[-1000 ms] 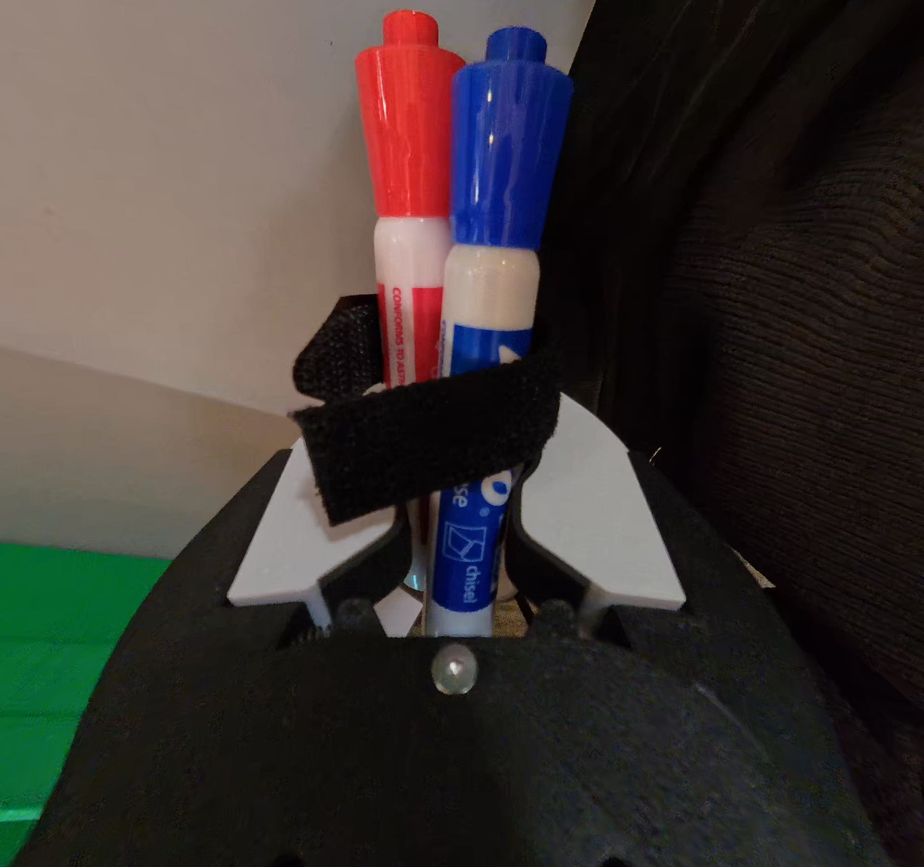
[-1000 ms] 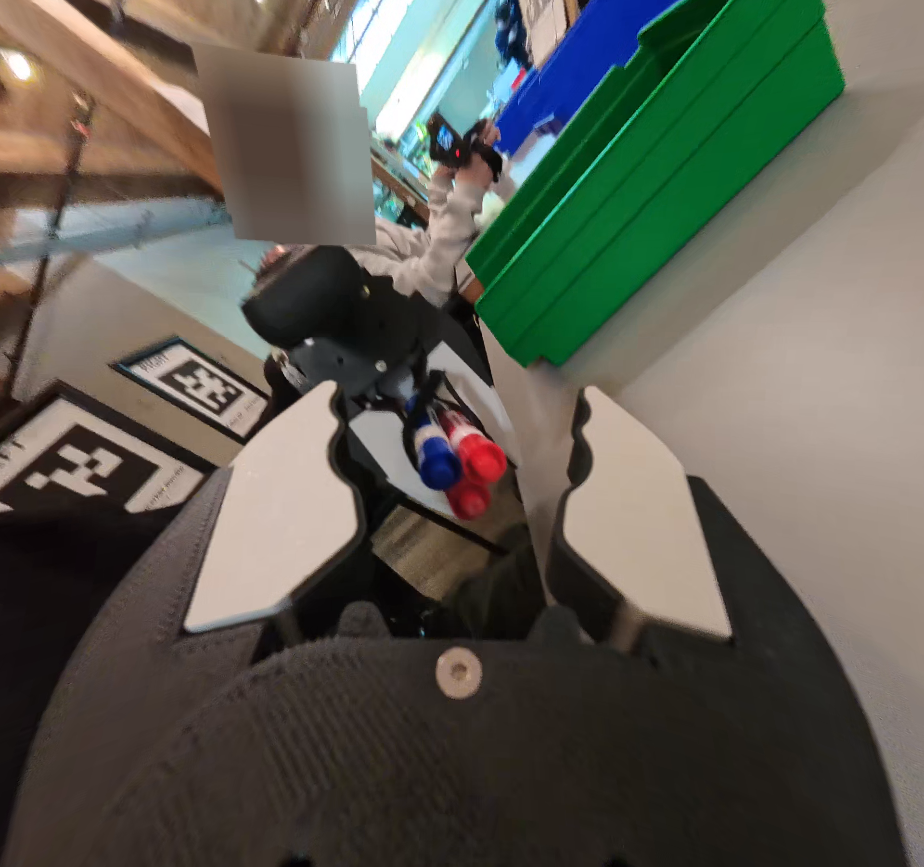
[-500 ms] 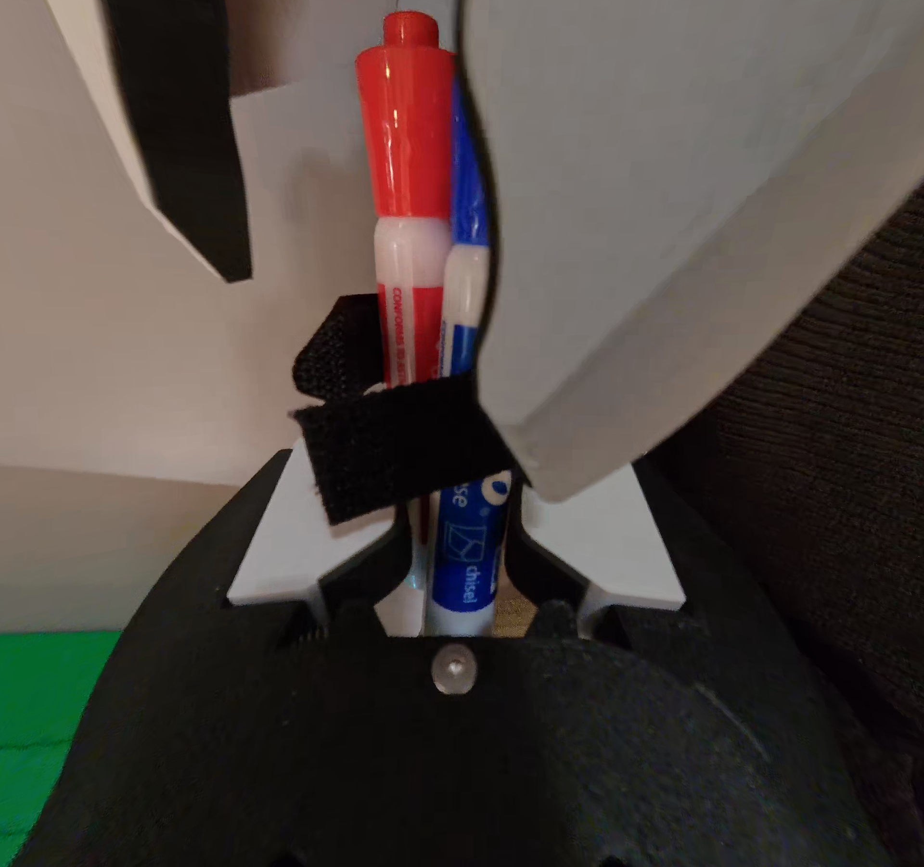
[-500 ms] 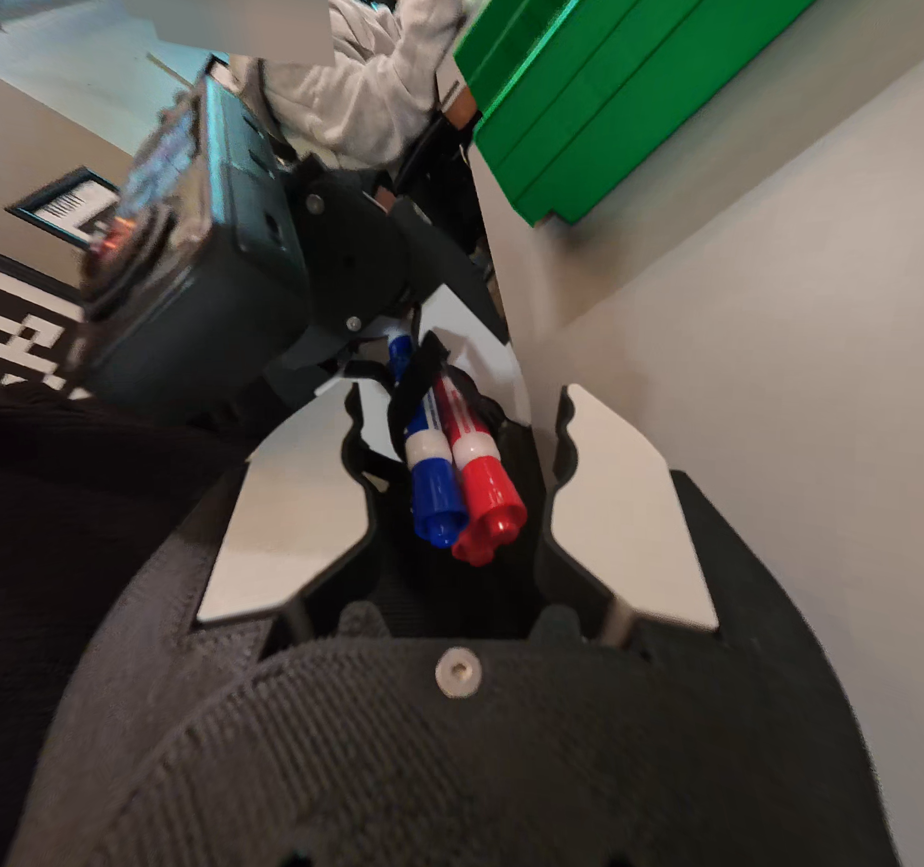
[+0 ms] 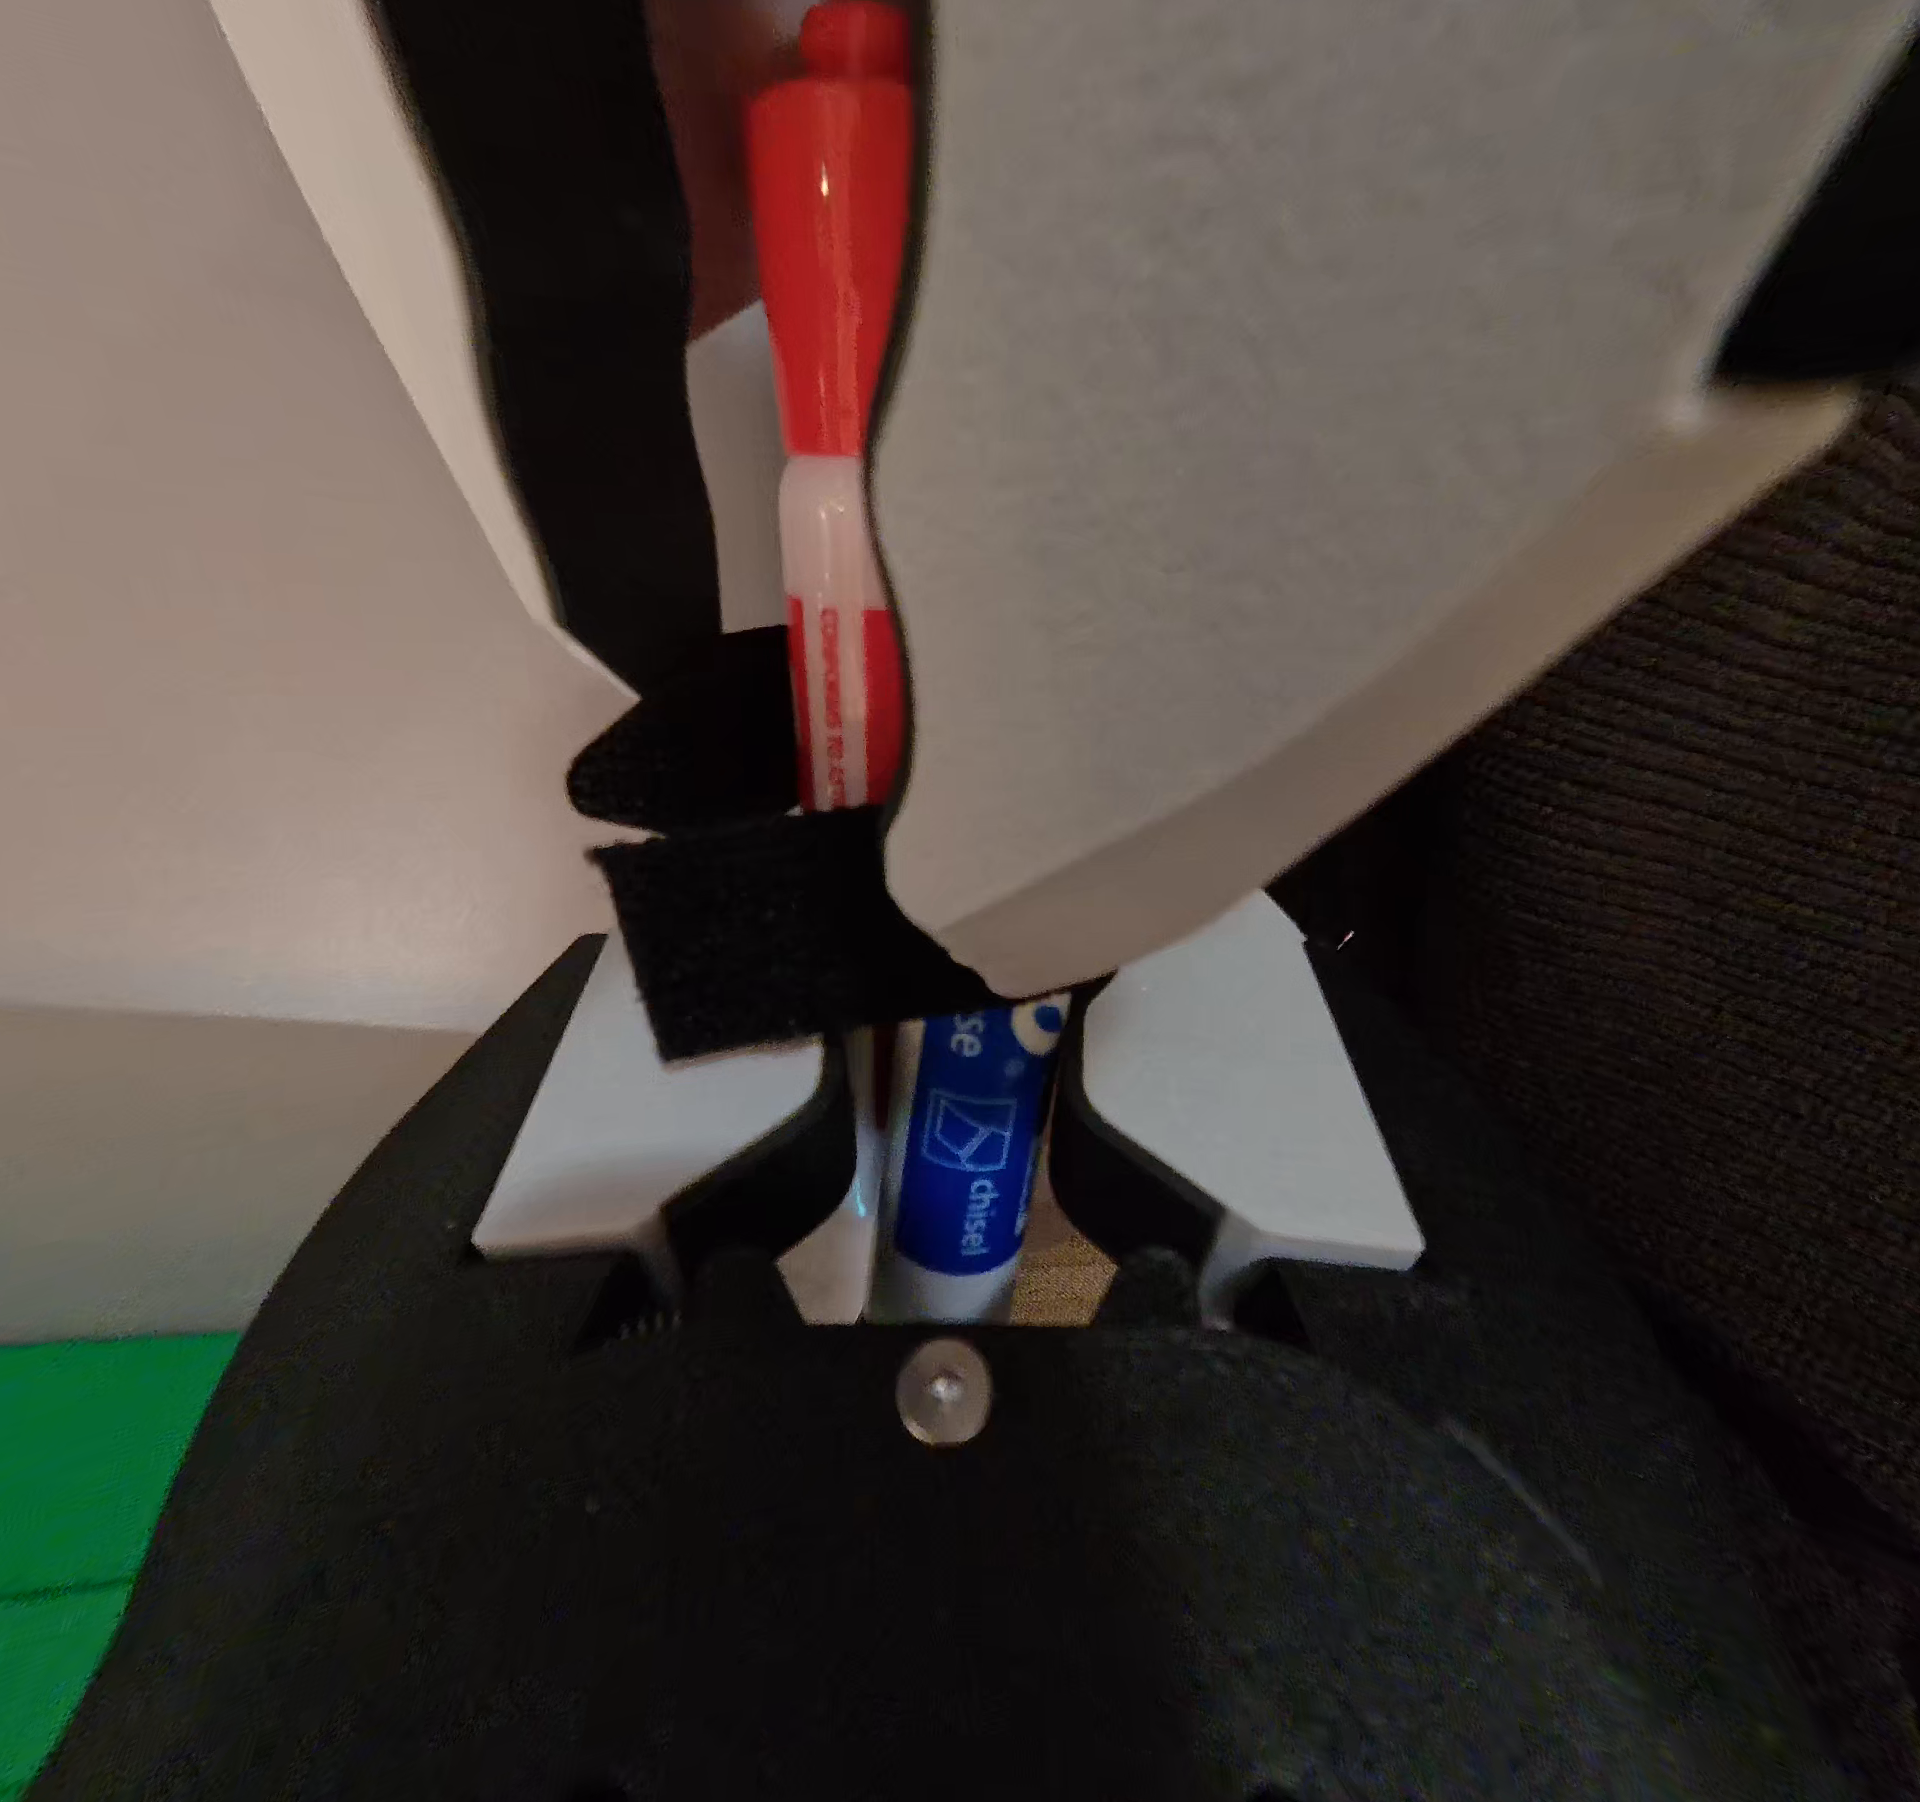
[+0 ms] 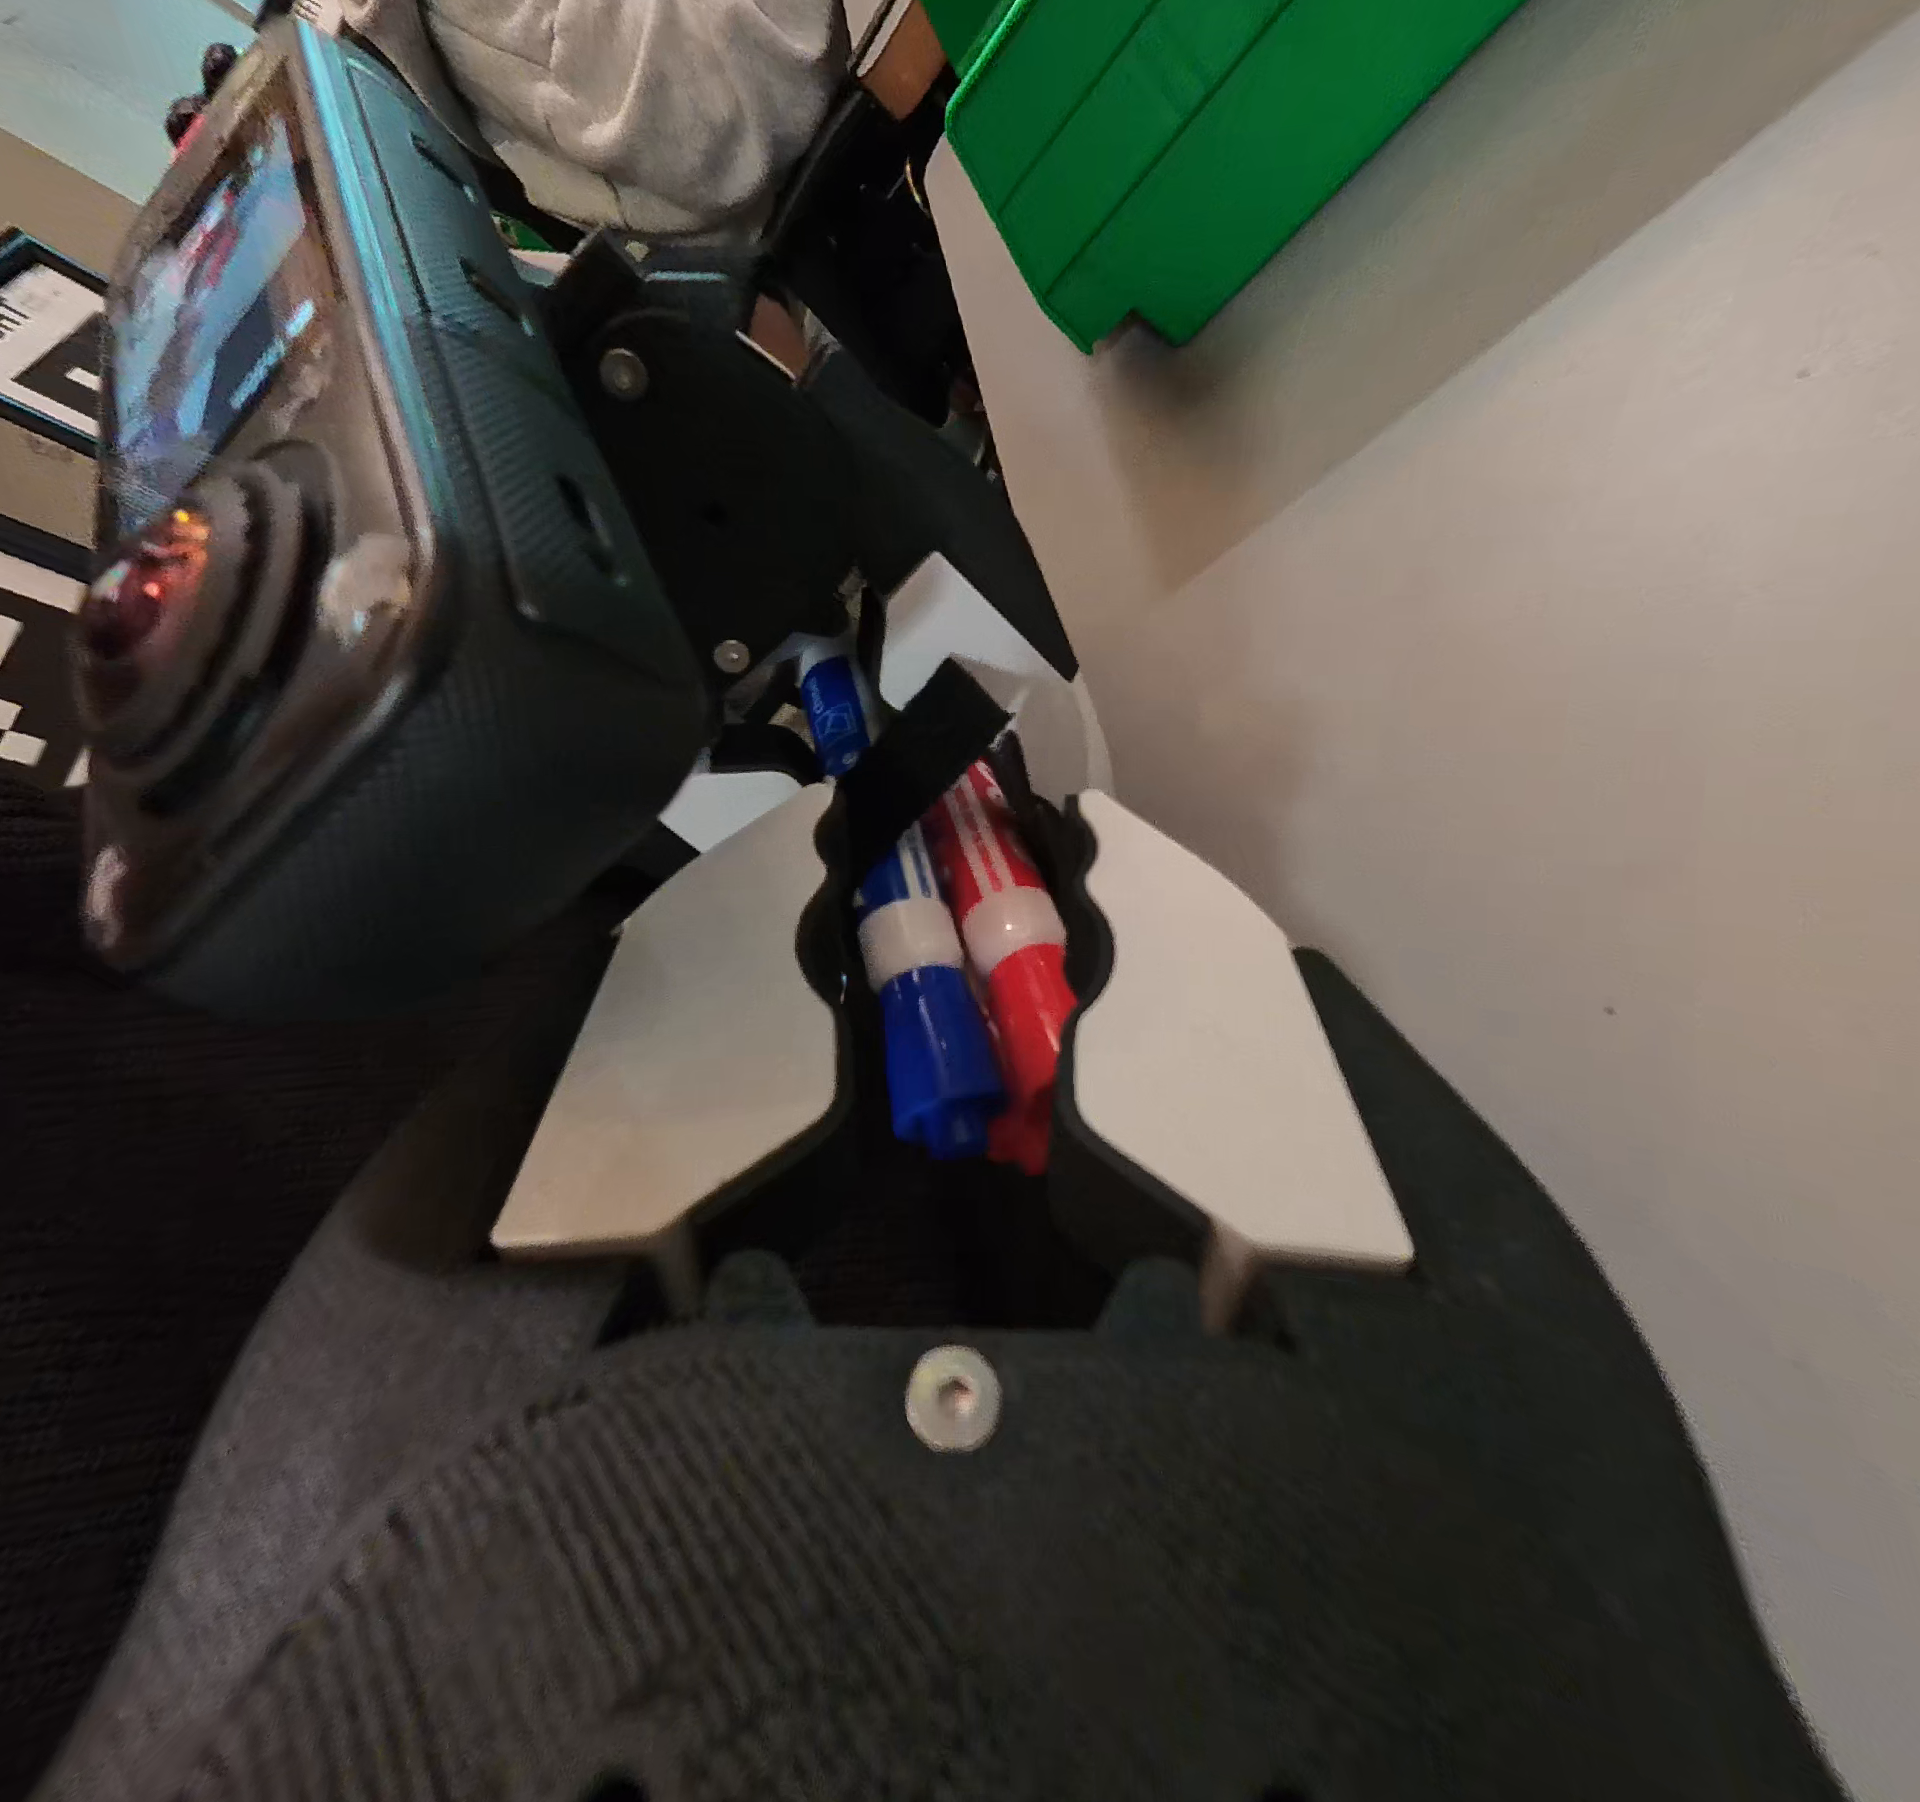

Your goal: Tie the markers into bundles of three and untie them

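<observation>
A red marker and a blue marker are bound together by a black hook-and-loop strap. My left gripper is shut on the bundle's lower barrels. The right gripper's white fingers reach in from above on both sides of the caps. In the right wrist view my right gripper is closed around the cap ends of the blue marker and red marker. Its pads touch both sides, just below the strap. The left gripper's camera faces it closely.
Green stacked bins stand on the white table beyond the grippers. A person in a grey sweatshirt sits behind. A dark knit sleeve fills the right of the left wrist view, and a green bin shows at lower left. Some 7 cm of space lies between my two pairs of fingers.
My right gripper moved in over the marker caps and its jaws narrowed until they close on the bundle. The left gripper kept its hold and barely moved.
</observation>
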